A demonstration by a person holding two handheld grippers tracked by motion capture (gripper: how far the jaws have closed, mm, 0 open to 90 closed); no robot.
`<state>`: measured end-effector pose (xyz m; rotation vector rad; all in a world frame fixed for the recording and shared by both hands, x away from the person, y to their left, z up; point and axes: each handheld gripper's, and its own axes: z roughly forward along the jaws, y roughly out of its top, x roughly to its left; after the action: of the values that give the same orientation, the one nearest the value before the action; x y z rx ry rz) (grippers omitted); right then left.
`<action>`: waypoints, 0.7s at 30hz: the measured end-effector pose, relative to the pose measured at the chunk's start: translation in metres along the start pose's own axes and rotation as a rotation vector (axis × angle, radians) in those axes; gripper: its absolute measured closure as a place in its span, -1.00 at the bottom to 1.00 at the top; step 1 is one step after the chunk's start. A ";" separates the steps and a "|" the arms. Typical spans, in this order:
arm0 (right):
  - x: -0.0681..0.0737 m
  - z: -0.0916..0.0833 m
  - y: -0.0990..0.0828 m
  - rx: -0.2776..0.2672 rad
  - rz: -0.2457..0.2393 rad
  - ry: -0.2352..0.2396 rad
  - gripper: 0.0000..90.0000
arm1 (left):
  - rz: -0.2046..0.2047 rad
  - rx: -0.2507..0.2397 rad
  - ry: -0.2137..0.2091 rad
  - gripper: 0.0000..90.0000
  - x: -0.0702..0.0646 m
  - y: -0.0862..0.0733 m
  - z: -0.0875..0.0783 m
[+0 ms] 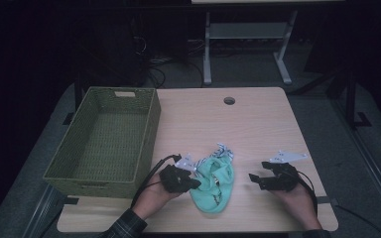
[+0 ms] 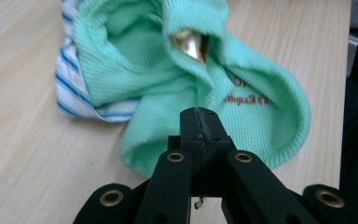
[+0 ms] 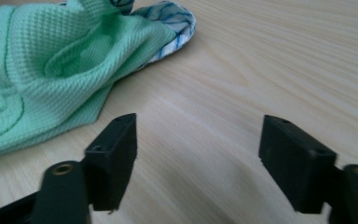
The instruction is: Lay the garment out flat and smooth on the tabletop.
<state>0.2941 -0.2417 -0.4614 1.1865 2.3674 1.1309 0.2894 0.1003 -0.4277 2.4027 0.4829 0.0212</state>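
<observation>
Left gripper I see clenched on green cloth edge; right gripper released, apart – wicker basket w/ nothing inside.

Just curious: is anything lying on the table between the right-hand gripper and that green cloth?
No. In the high view, only bare table separates the right gripper from the green cloth; the right gripper view shows bare wood between its open jaws.
</observation>
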 end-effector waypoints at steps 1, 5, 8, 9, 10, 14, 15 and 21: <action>0.001 0.003 0.004 0.004 -0.001 0.014 -0.19 | 0.003 0.005 -0.006 0.99 -0.002 -0.005 0.003; 0.002 0.008 0.016 -0.011 -0.033 0.029 -0.01 | 0.014 0.013 0.022 0.90 -0.002 -0.012 0.009; 0.000 0.011 0.024 -0.013 -0.040 0.057 0.15 | -0.003 0.026 0.013 0.88 0.000 -0.015 0.012; -0.001 0.013 0.026 -0.013 -0.041 0.066 0.19 | 0.010 0.042 0.011 0.88 0.002 -0.016 0.013; -0.001 0.013 0.026 -0.013 -0.041 0.066 0.19 | 0.004 0.045 0.007 0.88 0.001 -0.017 0.015; -0.002 0.018 0.041 -0.016 -0.082 0.097 0.33 | 0.008 0.064 0.003 0.91 -0.001 -0.016 0.020; -0.002 0.018 0.041 -0.016 -0.082 0.097 0.33 | 0.004 0.058 0.005 0.91 -0.001 -0.016 0.020; 0.001 0.025 0.059 -0.019 -0.114 0.138 0.39 | 0.000 0.078 0.004 0.97 0.001 -0.015 0.020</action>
<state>0.3405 -0.2064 -0.4344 0.9825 2.4838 1.2308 0.2881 0.0985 -0.4526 2.4796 0.4943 0.0068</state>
